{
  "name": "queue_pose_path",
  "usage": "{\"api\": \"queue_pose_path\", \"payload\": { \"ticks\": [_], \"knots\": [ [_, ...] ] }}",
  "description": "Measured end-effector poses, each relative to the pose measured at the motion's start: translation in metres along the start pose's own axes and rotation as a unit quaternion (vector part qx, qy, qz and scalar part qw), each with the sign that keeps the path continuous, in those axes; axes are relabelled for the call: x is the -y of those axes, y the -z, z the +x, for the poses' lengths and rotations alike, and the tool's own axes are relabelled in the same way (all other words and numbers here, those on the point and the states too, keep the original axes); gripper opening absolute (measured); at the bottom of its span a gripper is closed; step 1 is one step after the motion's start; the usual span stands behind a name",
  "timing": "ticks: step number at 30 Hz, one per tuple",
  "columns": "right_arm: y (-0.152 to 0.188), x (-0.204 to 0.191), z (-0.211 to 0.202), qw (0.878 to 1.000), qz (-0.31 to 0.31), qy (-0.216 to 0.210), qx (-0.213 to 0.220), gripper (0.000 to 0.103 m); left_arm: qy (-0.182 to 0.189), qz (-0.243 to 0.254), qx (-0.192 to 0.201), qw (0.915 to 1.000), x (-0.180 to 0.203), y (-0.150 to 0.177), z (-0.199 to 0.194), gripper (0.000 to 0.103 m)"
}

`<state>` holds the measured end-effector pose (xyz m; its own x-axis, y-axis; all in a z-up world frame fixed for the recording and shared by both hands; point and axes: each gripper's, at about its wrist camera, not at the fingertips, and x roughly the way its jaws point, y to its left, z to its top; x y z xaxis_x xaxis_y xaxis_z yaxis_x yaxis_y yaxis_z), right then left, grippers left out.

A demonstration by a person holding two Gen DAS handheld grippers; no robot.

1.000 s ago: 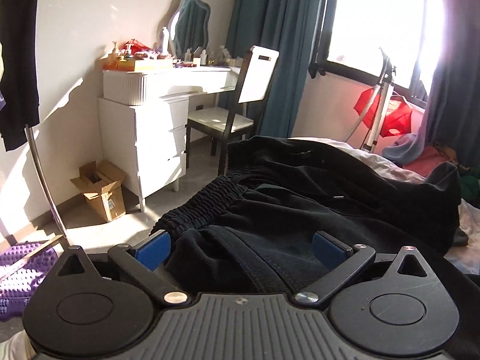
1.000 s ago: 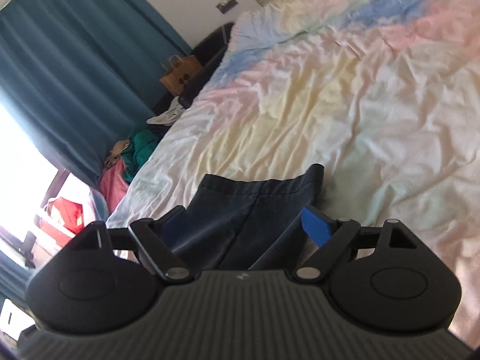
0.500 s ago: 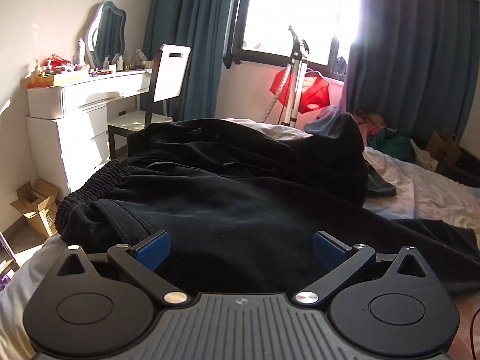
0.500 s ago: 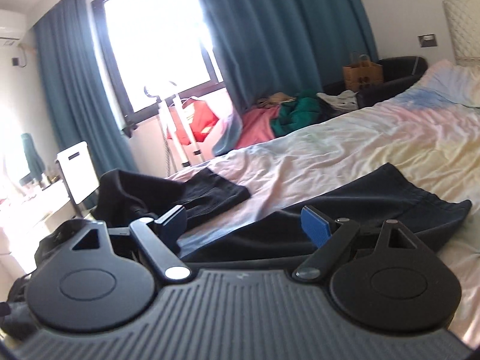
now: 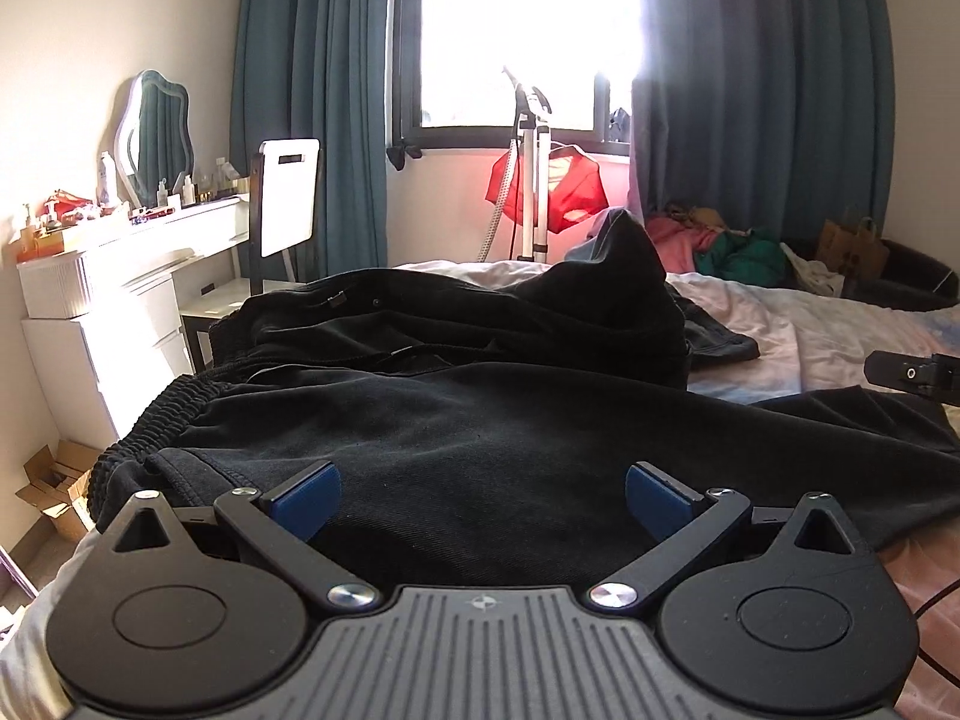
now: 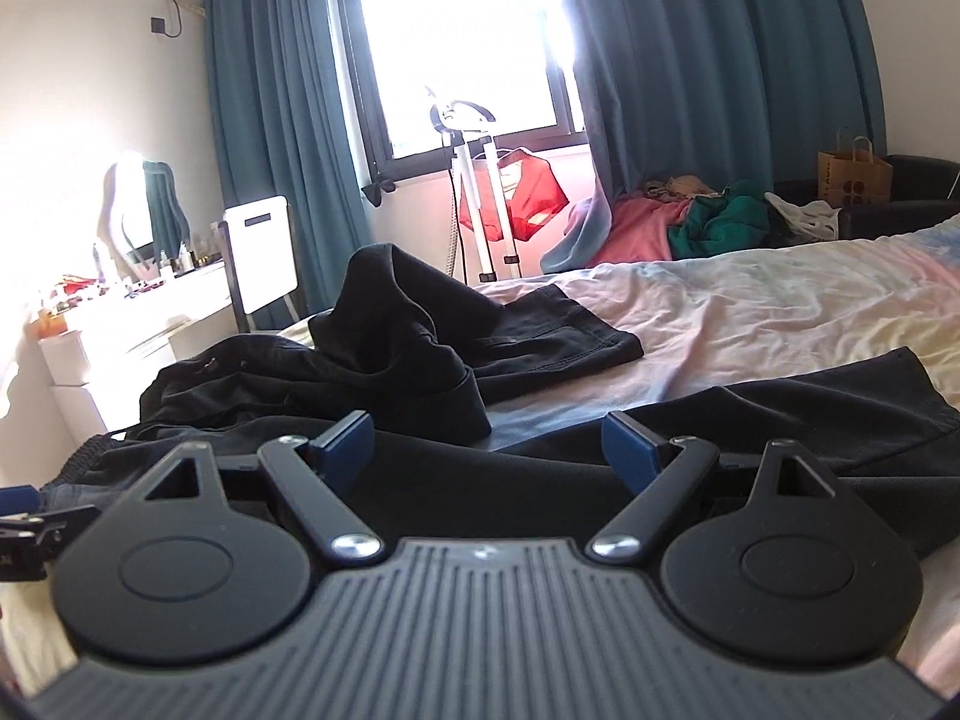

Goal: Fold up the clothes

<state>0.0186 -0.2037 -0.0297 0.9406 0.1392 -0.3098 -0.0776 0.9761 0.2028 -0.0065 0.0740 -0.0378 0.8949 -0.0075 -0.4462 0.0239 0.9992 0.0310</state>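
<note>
Black trousers with an elastic waistband point(image 5: 480, 420) lie spread across the bed, their leg reaching right in the right wrist view point(image 6: 810, 414). More dark clothes point(image 5: 468, 318) are heaped behind them, also in the right wrist view point(image 6: 408, 348). My left gripper point(image 5: 477, 495) is open, low over the trousers near the waistband, holding nothing. My right gripper point(image 6: 489, 450) is open and empty over the trouser leg. Its tip shows at the right edge of the left wrist view point(image 5: 912, 372).
The bed has a pastel sheet point(image 6: 750, 312). A white dresser point(image 5: 120, 300) with a mirror and a chair point(image 5: 285, 210) stand at the left. A garment steamer stand point(image 5: 534, 180), a clothes pile point(image 6: 690, 222) and a paper bag point(image 6: 852, 171) sit under the window.
Both cameras have swung round toward the window and levelled out. The right gripper has come down from over the bare sheet to the trouser leg. Both grippers stayed open.
</note>
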Motion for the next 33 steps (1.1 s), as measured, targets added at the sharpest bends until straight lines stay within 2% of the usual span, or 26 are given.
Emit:
{"api": "queue_pose_path", "payload": {
  "ticks": [9, 14, 17, 20, 28, 33],
  "knots": [
    [0.000, 0.004, 0.005, 1.000, 0.007, 0.005, 0.007, 0.085, 0.002, 0.041, 0.012, 0.9991, 0.011, -0.020, 0.006, 0.102],
    [-0.002, 0.012, 0.010, 1.000, 0.015, 0.015, 0.009, 0.085, 0.009, 0.025, 0.029, 0.9992, 0.022, -0.060, 0.015, 0.102],
    [-0.003, 0.019, 0.014, 0.999, 0.024, 0.021, 0.008, 0.085, 0.018, 0.024, 0.039, 0.9988, 0.038, -0.072, 0.026, 0.102],
    [-0.003, 0.025, 0.019, 0.999, 0.034, 0.028, 0.005, 0.085, 0.026, 0.008, 0.039, 0.9989, 0.048, -0.061, 0.039, 0.102],
    [0.004, 0.032, 0.036, 0.998, 0.043, 0.039, -0.013, 0.085, 0.034, -0.008, -0.031, 0.9989, 0.048, -0.010, 0.082, 0.102],
    [0.010, 0.028, 0.043, 0.999, 0.028, 0.040, -0.012, 0.085, 0.028, -0.005, -0.019, 0.9994, 0.050, -0.009, 0.080, 0.102]
  ]
}}
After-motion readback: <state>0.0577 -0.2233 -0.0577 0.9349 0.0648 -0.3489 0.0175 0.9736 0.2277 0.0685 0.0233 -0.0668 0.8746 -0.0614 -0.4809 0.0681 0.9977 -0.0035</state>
